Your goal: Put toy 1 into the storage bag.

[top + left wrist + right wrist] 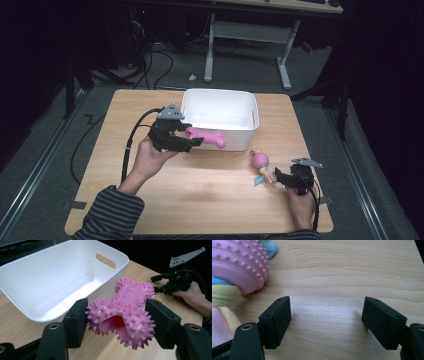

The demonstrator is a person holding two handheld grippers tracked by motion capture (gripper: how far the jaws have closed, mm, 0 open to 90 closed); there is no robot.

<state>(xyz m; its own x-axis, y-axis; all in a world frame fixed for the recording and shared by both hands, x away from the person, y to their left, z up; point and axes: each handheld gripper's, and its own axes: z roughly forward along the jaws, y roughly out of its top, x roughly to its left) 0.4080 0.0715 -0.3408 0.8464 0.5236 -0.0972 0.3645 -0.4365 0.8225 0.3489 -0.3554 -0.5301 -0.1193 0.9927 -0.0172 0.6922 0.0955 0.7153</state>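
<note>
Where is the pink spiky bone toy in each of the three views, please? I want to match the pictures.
High view: pink bone toy left of centre, held by the left tool before the white bin.
Left gripper view: centre, clamped between both jaws.
Right gripper view: not in it.
Shared landmark: the wooden table.

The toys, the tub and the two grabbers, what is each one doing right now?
pink spiky bone: gripped, held above the table.
left gripper: shut on the bone.
white tub: upright, empty.
pink ball toy: lying on the table, loose.
right gripper: open, holding nothing.
</note>
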